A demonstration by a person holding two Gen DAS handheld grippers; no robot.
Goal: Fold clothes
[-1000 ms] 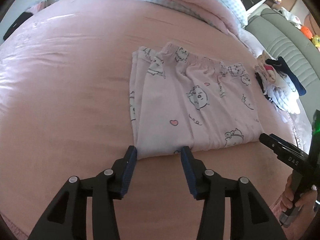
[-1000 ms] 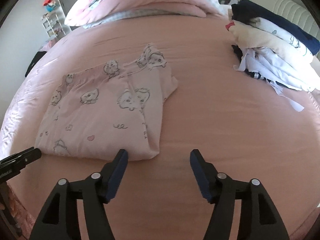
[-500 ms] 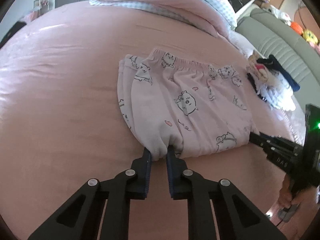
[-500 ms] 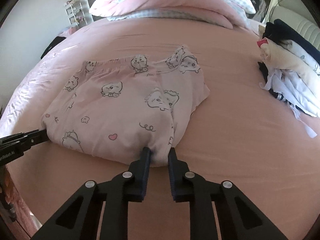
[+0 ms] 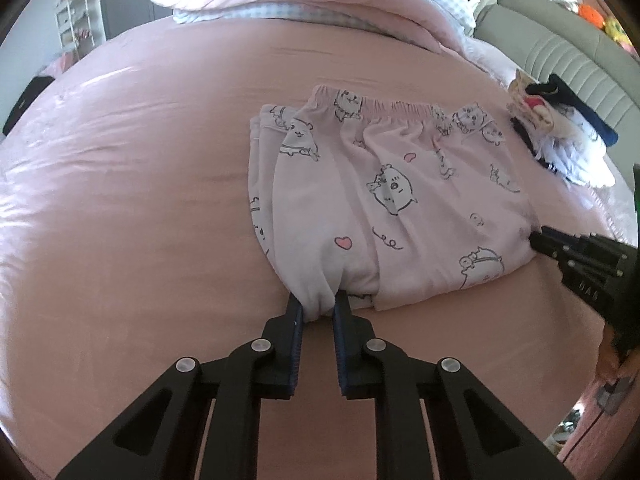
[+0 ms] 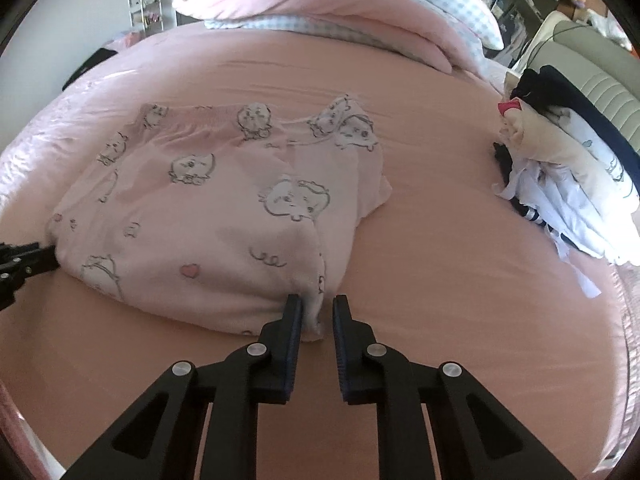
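Folded pink pajama pants (image 5: pixel 384 200) with cartoon prints lie on the pink bed, waistband at the far side; they also show in the right wrist view (image 6: pixel 224 216). My left gripper (image 5: pixel 317 306) is shut on the near left corner of the pants' folded edge. My right gripper (image 6: pixel 316 312) is shut on the near right corner of the same edge, the cloth bunched against its left finger. Each gripper also appears at the side of the other view, the right gripper (image 5: pixel 538 238) and the left gripper (image 6: pixel 48 258), touching the pants.
A pile of folded clothes (image 6: pixel 568 176) in white, cream and navy sits at the right of the bed, seen also in the left wrist view (image 5: pixel 560 132). A pink and checked duvet (image 6: pixel 340 4) lies at the far end. A grey headboard (image 5: pixel 560 52) stands at the right.
Both grippers moved in from open to the pants' near edge and closed on its two corners. The cloth now bunches between the fingers and the near edge is slightly raised.
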